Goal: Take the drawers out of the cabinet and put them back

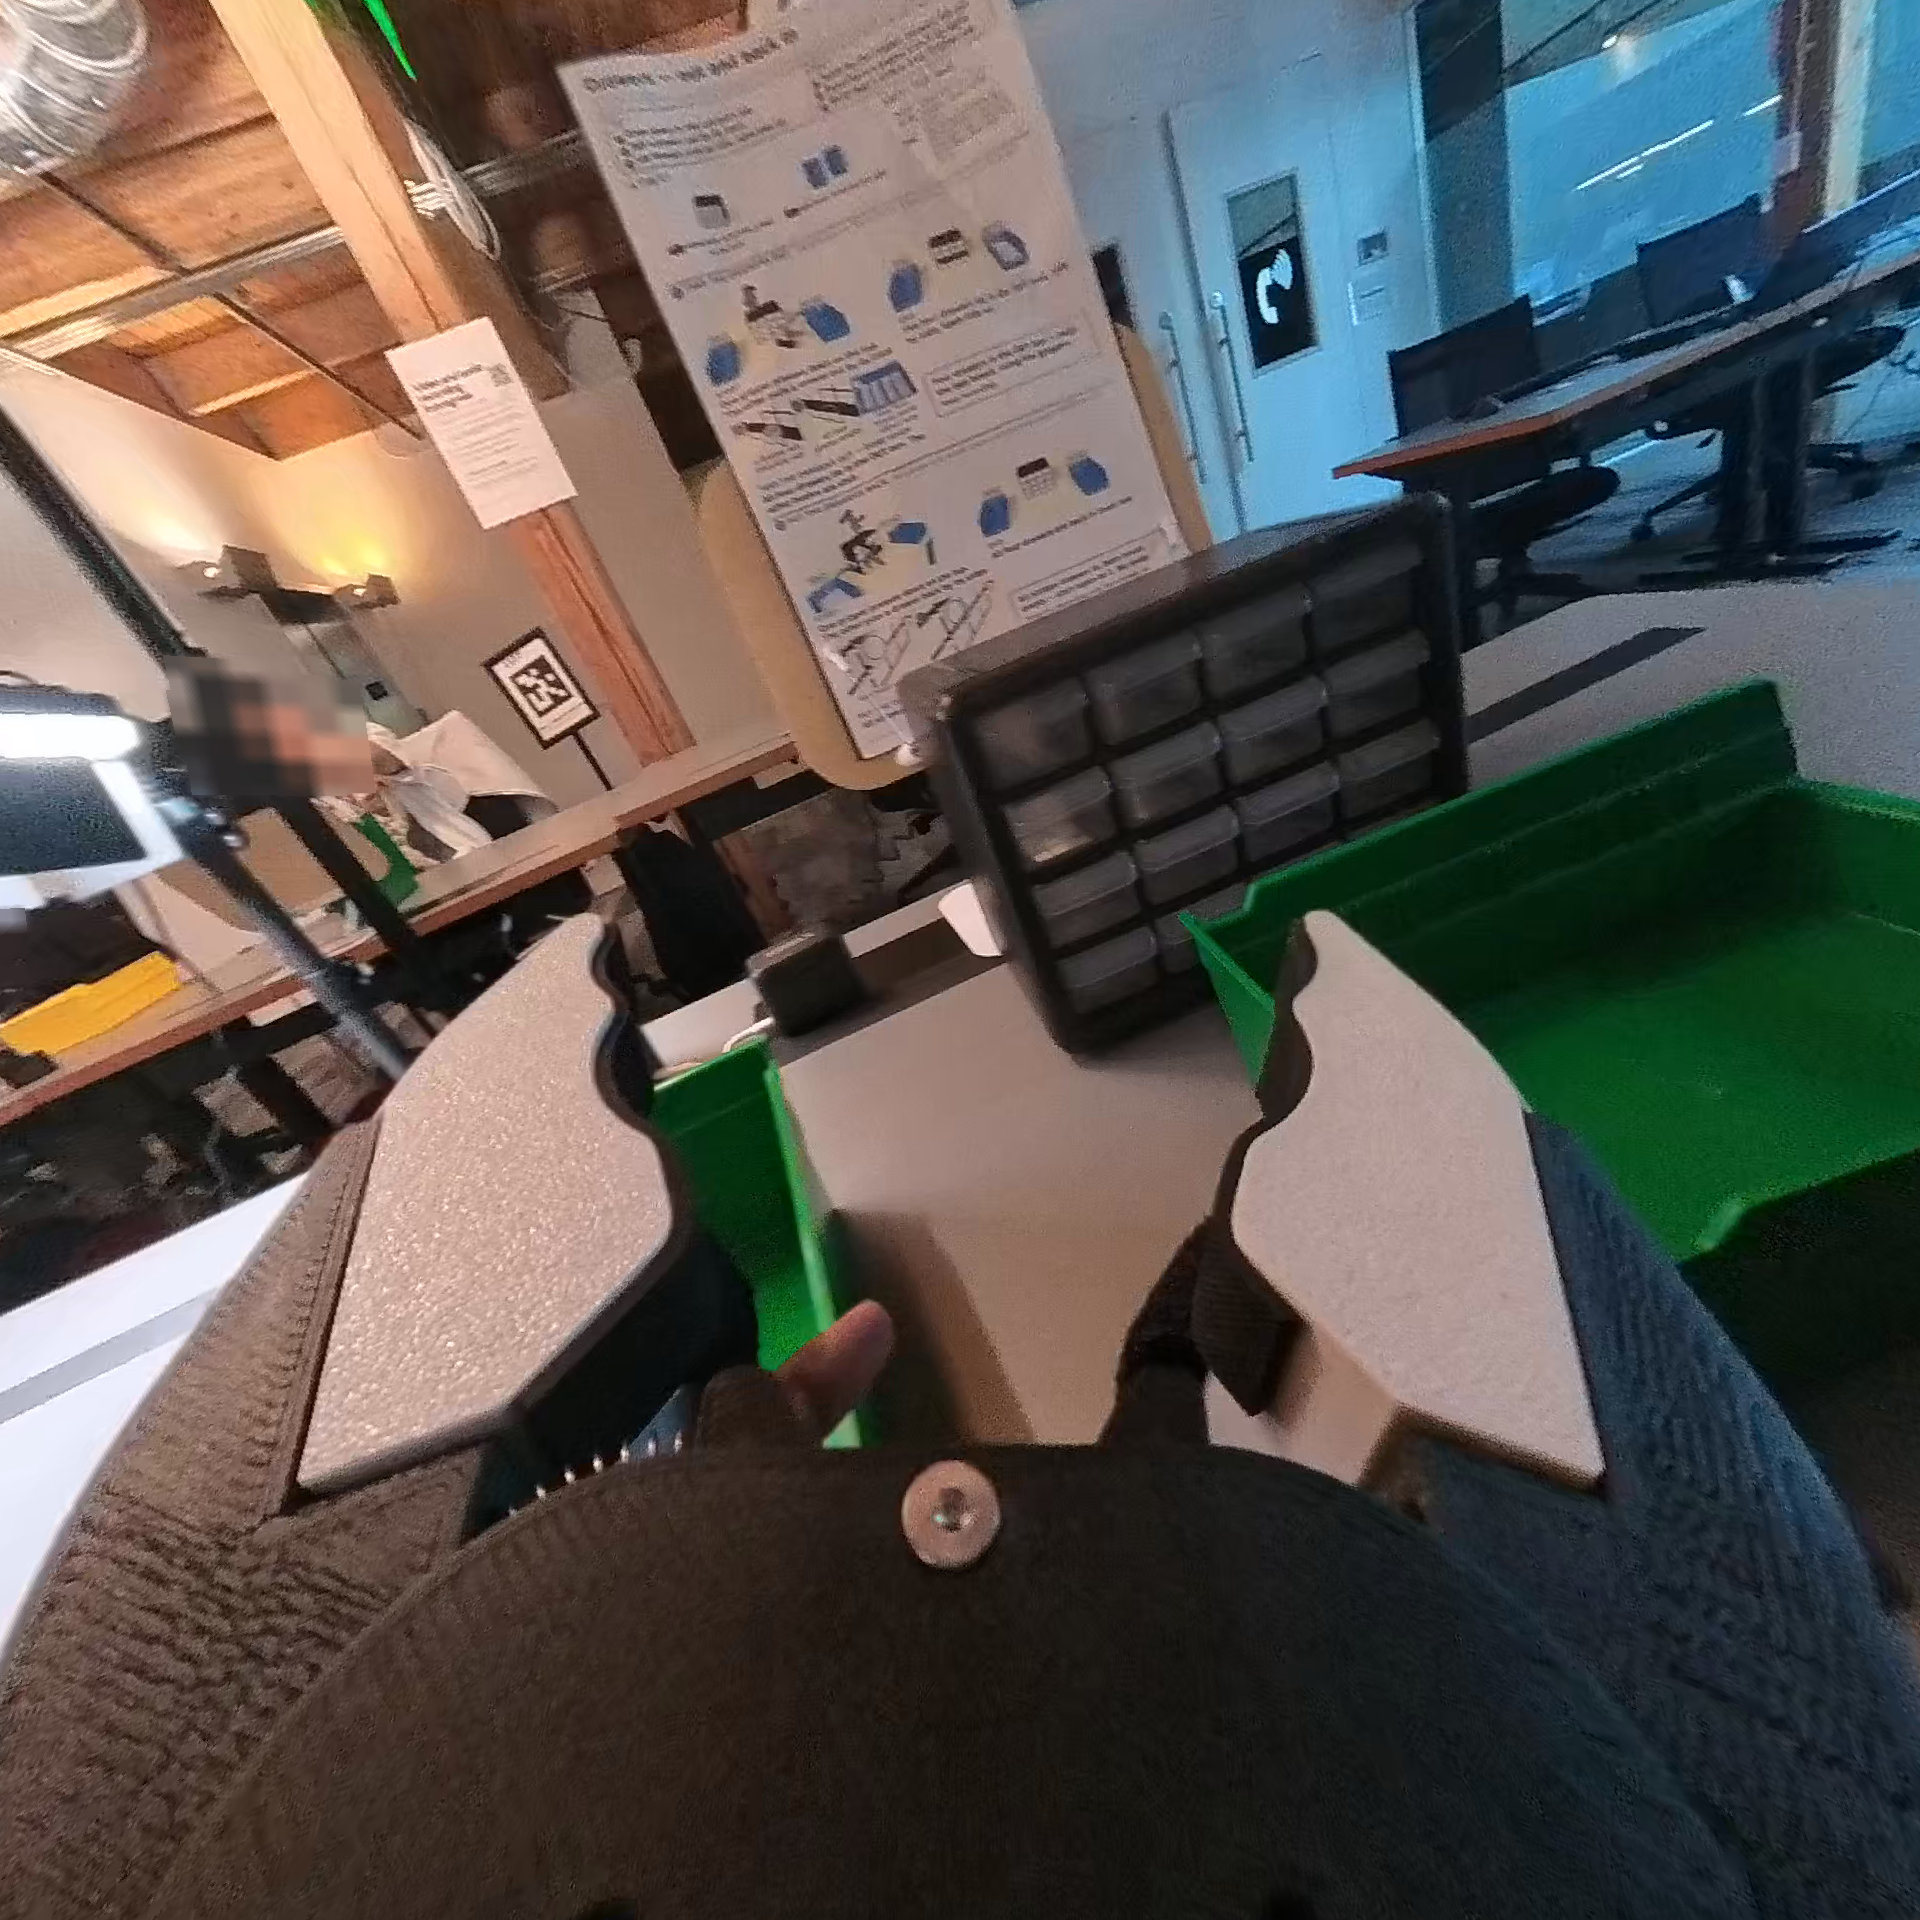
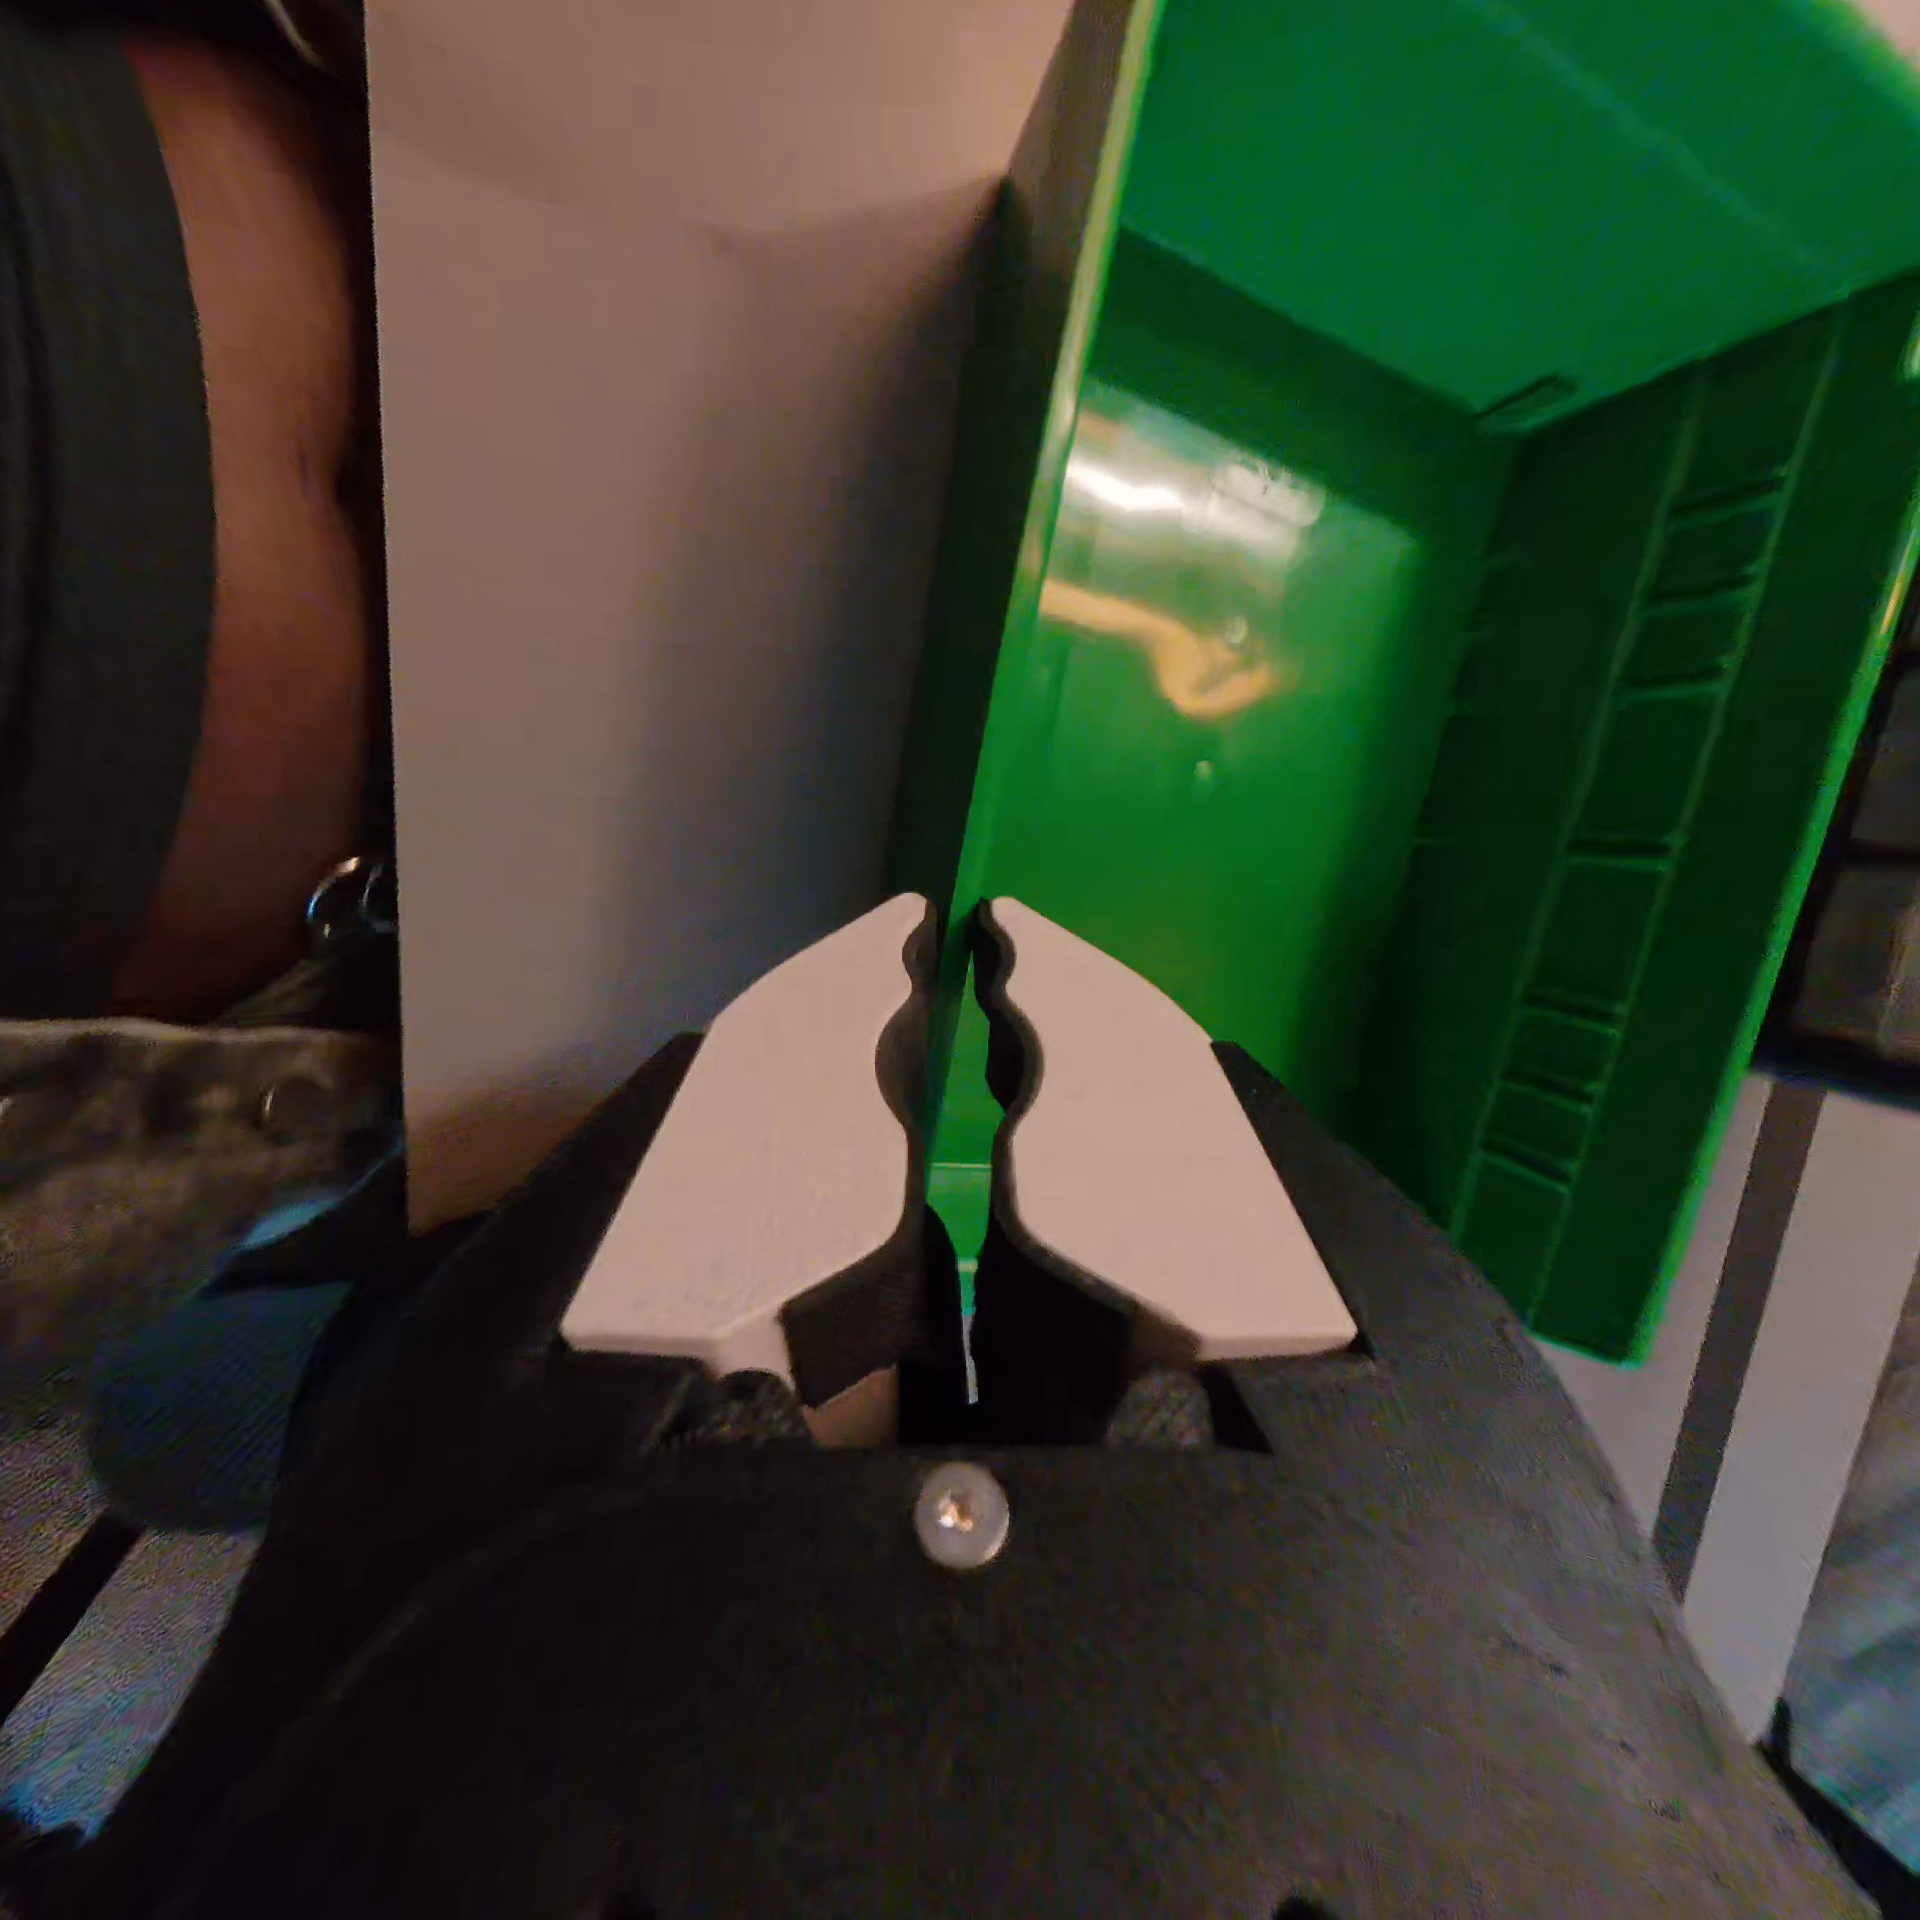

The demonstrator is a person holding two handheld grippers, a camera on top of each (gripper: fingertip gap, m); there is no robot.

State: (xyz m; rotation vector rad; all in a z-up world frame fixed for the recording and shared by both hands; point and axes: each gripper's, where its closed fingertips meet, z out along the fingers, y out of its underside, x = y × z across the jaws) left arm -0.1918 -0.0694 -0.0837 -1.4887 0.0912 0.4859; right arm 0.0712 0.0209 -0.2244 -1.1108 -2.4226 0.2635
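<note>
Two green bins stand on the pale tabletop (image 1: pixel 997 1174) in the left wrist view, inside an office room with wooden ceiling beams, desks and dark chairs farther back. The left tool (image 1: pixel 951 1039) has its jaws wide apart and holds nothing. The cabinet (image 1: pixel 1205 769), black with rows of small grey drawers (image 1: pixel 1164 779) all pushed in, sits on the tabletop beyond the tool, well apart from it. The large green bin (image 1: pixel 1621 997) lies just beside the cabinet, to its right and nearer the camera, partly behind the right finger. A narrow green bin (image 1: pixel 748 1174) lies left of the cabinet, near the left finger. A white instruction poster (image 1: pixel 883 343) stands behind the cabinet, and a small black box (image 1: pixel 805 987) sits left of it.

In the right wrist view, the right tool (image 2: pixel 956 1039) has its jaws together, clamped on the thin wall of the green bin (image 2: pixel 1226 727). The white tabletop (image 2: pixel 665 623) shows left of this bin. Only a dark edge of the cabinet shows at the far right, past the bin.
</note>
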